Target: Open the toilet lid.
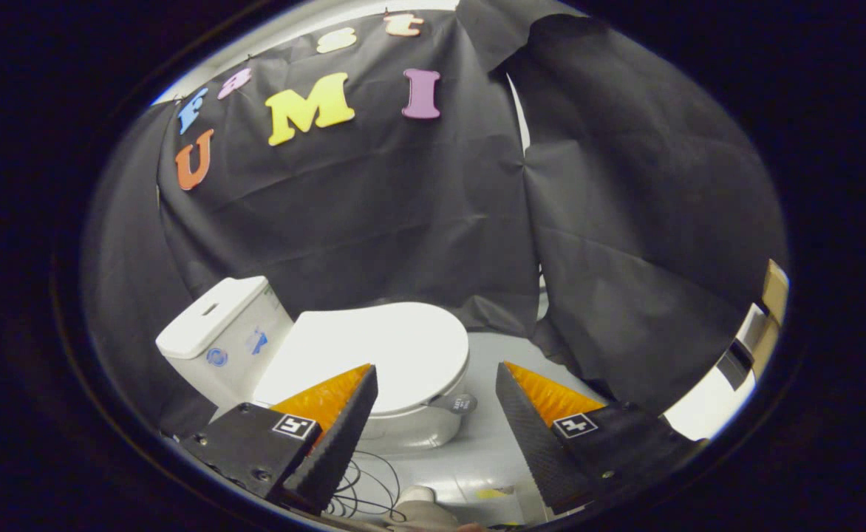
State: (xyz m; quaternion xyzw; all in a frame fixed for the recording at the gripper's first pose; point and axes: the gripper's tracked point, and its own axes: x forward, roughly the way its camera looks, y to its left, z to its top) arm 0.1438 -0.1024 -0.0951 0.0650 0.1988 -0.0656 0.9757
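At the far left, cistern: a white tank (pixel 222 336) stands against the black cloth wall (pixel 374 214), with a slot in its top and two small blue marks on its side.
Toilet lid: the white lid (pixel 377 347) lies flat and closed over the bowl, just right of the tank and beyond the left finger.
Bowl: the white bowl (pixel 411 432) shows under the lid's near edge, with a small grey tag (pixel 459 403) sticking out at its right side.
Floor: pale grey floor (pixel 477 443) runs between the toilet and the cloth; thin black cables (pixel 363 488) loop on it near the base of the bowl.
Hand-held gripper: the hand-held gripper (pixel 437 369) is spread wide, nothing between its fingers; the left fingertip (pixel 365 380) overlaps the lid's near edge in view, though I cannot tell whether it touches, and the right finger sits over bare floor, well apart from the toilet.
Far right: a pale bright panel (pixel 714 403) shows past the cloth's edge.
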